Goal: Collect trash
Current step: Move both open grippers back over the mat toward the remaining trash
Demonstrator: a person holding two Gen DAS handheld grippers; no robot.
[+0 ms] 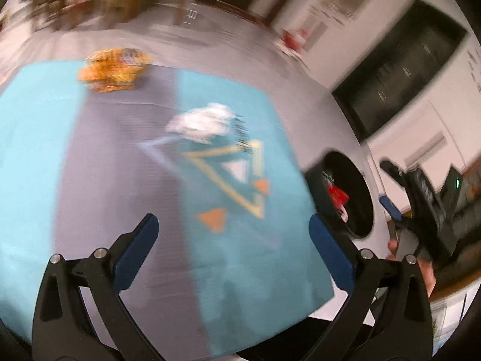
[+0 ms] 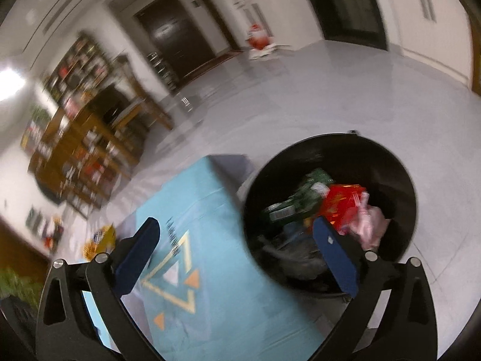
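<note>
- Left gripper (image 1: 233, 251): jaws spread wide, nothing between them; it looks down on the blue mat (image 1: 36, 126) on the floor.
- Right gripper (image 2: 237, 255): jaws spread wide and empty, over the edge of the black bin (image 2: 402, 186).
- White crumpled wad (image 1: 201, 121): remaining trash, lying on the mat just above the printed triangle (image 1: 237, 177). Looks like tissue or thin paper, though blur hides its detail. Judged very light, soft and crushable, not fragile. Take it across the middle of the bulk with a firm pinch; a loose edge could tear or slip out.
- Yellow-orange snack wrapper (image 1: 115, 69): remaining trash at the far edge of the mat, well apart from the wad. Judged light, crinkly and slick film; grip a bunched fold, not a flat face.
- Bin contents: a red packet (image 2: 342, 207), a green wrapper (image 2: 303, 198) and a pale pink piece (image 2: 371, 219) already lie inside.
- Surroundings: grey floor (image 2: 300, 96), wooden shelving (image 2: 81, 150) well away.
- Obstructions: none seen between the left gripper and the wad.
</note>
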